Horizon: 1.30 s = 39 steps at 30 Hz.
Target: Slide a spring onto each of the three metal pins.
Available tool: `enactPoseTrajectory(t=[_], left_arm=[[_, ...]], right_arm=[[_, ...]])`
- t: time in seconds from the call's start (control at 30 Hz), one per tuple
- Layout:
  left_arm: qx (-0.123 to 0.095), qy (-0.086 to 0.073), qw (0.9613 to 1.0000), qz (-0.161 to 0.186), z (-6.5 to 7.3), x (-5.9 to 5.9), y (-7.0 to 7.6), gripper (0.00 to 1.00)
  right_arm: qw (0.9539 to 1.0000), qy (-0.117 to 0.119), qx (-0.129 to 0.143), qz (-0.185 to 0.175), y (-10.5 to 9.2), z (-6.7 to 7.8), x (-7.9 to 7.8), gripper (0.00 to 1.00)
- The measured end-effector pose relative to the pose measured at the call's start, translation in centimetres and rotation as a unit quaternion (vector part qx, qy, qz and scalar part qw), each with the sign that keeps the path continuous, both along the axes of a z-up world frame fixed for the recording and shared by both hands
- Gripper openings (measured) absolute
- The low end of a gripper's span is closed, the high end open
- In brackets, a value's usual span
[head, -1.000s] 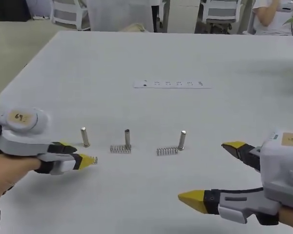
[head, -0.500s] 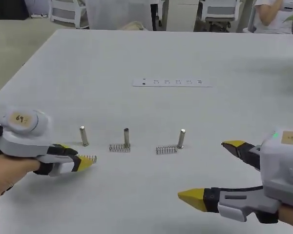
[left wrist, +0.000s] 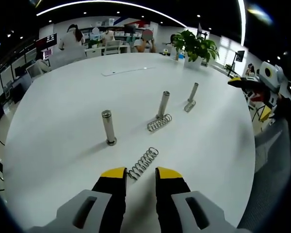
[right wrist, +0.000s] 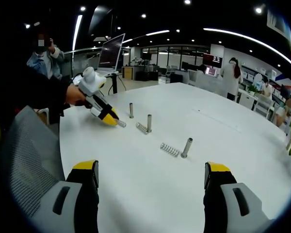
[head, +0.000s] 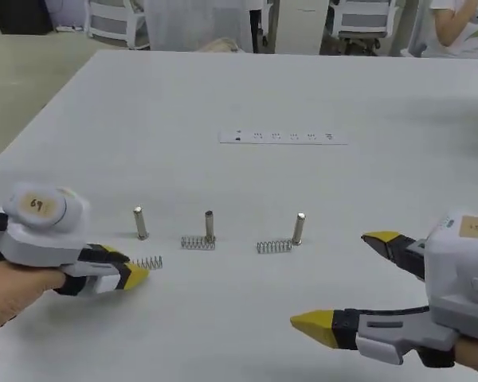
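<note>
Left gripper (left wrist: 140,172), mine: jaws stood slightly parted, gripping nothing. Spring (left wrist: 144,161) lay at their tips, just beside the end pin (left wrist: 108,127). Risk: pinched by its end, it might have sprung away.

Three upright metal pins (head: 209,225) in a row, three coiled springs (head: 197,243) flat alongside.

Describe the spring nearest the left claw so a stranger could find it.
On the white table, three upright metal pins stand in a row. The spring lies in front of the leftmost pin, one end between the yellow tips of the left claw. The other two springs each lie at a pin's foot.
</note>
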<state>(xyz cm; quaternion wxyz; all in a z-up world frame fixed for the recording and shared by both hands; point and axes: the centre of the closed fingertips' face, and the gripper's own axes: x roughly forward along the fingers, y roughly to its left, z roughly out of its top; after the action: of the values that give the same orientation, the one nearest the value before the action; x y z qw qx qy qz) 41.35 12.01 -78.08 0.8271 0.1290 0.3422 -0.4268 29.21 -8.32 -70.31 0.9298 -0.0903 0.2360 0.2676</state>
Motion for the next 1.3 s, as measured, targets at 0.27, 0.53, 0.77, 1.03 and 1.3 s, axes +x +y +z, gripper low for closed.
enactPoseTrajectory(t=[0.27,0.53,0.77,1.03,1.3], left_arm=[[0.005,-0.007,0.9999,-0.007,0.0,-0.4,0.1,0.10],[0.011,-0.011,0.9997,-0.021,-0.1,-1.0,-0.1,0.09],[0.015,-0.013,0.9994,-0.029,-0.4,-1.4,0.1,0.08],[0.016,-0.023,0.9992,-0.028,-0.5,-1.3,0.3,0.05],[0.017,-0.031,0.9985,-0.042,-0.5,-1.5,0.1,0.05]], right_arm=[[1.0000,0.000,0.000,0.001,0.1,0.0,0.0,0.89],[1.0000,0.000,0.000,0.001,0.0,0.0,0.0,0.89],[1.0000,0.000,0.002,0.000,0.0,0.0,0.1,0.89],[1.0000,0.000,0.002,0.001,0.1,0.0,0.1,0.89],[1.0000,0.000,0.002,0.000,0.1,0.0,0.1,0.89]])
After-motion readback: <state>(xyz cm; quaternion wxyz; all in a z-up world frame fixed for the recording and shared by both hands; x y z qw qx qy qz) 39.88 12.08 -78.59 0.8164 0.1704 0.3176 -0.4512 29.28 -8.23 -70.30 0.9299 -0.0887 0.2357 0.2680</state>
